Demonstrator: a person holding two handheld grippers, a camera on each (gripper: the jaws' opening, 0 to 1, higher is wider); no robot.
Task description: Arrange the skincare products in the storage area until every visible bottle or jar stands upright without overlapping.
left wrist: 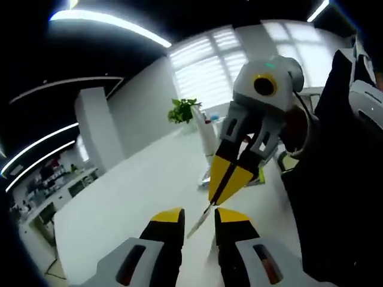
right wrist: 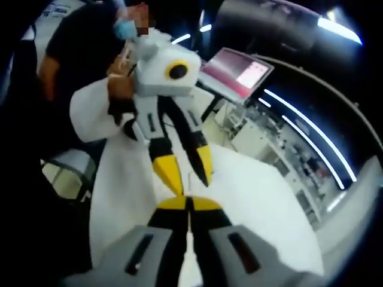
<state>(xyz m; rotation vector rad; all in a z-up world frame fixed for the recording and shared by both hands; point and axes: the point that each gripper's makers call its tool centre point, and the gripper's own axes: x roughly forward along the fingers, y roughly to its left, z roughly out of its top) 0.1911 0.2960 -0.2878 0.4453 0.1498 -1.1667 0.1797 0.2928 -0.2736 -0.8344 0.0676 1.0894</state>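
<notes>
Facing each other above a white table (left wrist: 131, 203), the two claws meet tip to tip. In the left gripper view, the left claw (left wrist: 198, 216) is released: its two yellow-tipped jaws rise from the bottom with a clear gap between them. The right claw (left wrist: 230, 179) comes in from the upper right, pointing down toward that gap, its yellow tips clenched together. A thin pale strip (left wrist: 199, 222) sticks out from those tips and runs into the space between the left claw's jaws; what it is cannot be told.

In the right gripper view, the right claw (right wrist: 188, 203) has its yellow tips pressed together at the bottom. Just ahead of them hangs the left claw (right wrist: 185, 167), with its jaws spread apart. The pale strip (right wrist: 190, 181) shows as a faint line between the two claws. A person's hand (right wrist: 119, 86) holds the left claw from behind, and a screen (right wrist: 236, 72) glowing pink stands beyond it to the right.

As for the skincare products, a tall white upright thing (left wrist: 206, 137) stands on the table beyond the right claw, just beside a green plant (left wrist: 182, 110). It is too blurred to tell whether it is a bottle.
</notes>
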